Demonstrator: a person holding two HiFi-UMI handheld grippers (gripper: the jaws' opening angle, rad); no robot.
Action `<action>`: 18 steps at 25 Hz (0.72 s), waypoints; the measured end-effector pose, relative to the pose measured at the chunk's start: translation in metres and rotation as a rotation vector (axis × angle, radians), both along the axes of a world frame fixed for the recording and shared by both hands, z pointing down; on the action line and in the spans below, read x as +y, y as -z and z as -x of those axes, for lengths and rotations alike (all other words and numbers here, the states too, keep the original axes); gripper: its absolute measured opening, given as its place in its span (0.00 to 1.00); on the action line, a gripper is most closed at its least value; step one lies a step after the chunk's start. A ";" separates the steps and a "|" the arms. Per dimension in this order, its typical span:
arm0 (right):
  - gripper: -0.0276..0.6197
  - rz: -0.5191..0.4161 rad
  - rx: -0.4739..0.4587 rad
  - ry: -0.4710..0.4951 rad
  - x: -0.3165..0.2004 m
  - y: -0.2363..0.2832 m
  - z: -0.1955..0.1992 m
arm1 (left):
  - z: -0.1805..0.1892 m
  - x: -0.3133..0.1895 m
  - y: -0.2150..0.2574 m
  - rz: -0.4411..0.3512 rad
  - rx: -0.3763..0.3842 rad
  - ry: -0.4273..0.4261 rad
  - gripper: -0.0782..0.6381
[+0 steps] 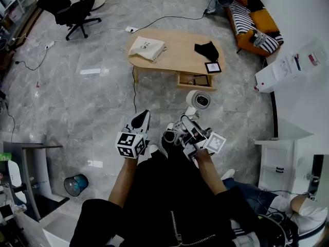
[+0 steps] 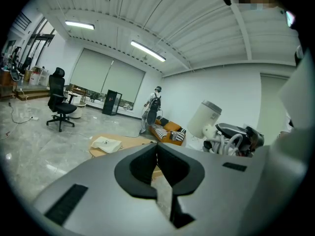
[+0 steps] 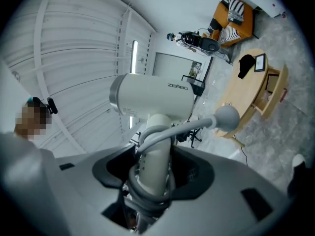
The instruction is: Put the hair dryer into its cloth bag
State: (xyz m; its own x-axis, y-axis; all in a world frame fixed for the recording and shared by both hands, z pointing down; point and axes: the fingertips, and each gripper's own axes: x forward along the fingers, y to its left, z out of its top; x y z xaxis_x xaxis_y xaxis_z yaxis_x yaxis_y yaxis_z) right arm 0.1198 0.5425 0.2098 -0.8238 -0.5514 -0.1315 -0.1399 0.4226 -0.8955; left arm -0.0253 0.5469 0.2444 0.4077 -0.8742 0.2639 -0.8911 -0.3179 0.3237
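The white hair dryer stands upright in my right gripper, whose jaws are shut on its handle. Its grey cord is wound round the handle, with the plug sticking out to the right. In the head view the hair dryer shows just ahead of my right gripper. The cream cloth bag lies on the left part of the low wooden table, well ahead of both grippers. My left gripper is shut and empty, held beside the right one. The left gripper view shows the left gripper and, beyond it, the cloth bag.
A black cloth and a framed tablet lie on the table's right part. A cable runs over the floor by the table. An office chair stands far left, a sofa far right, a bin near left.
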 end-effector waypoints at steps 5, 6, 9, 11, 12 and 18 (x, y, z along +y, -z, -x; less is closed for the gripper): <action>0.39 0.013 0.012 0.004 0.002 -0.004 0.000 | -0.004 -0.002 0.000 0.000 0.009 -0.006 0.13; 0.39 0.015 0.011 0.004 0.001 -0.004 0.000 | -0.005 -0.003 0.000 0.002 0.007 -0.010 0.13; 0.39 0.017 0.008 0.006 -0.004 -0.004 -0.001 | -0.007 -0.009 -0.001 0.009 0.001 -0.017 0.13; 0.39 0.027 0.004 0.002 -0.010 -0.006 -0.002 | -0.007 -0.015 -0.001 0.015 -0.002 -0.021 0.13; 0.39 0.032 0.003 0.000 -0.013 -0.007 -0.002 | -0.007 -0.019 -0.002 0.018 -0.003 -0.023 0.13; 0.39 0.041 0.004 -0.001 -0.041 -0.008 -0.001 | -0.007 -0.049 -0.004 0.038 -0.004 -0.031 0.13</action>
State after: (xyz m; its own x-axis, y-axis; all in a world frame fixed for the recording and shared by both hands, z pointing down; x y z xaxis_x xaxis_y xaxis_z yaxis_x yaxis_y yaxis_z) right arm 0.1204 0.5011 0.2178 -0.8237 -0.5571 -0.1055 -0.1436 0.3850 -0.9117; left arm -0.0184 0.4981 0.2485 0.4336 -0.8503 0.2984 -0.8823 -0.3334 0.3322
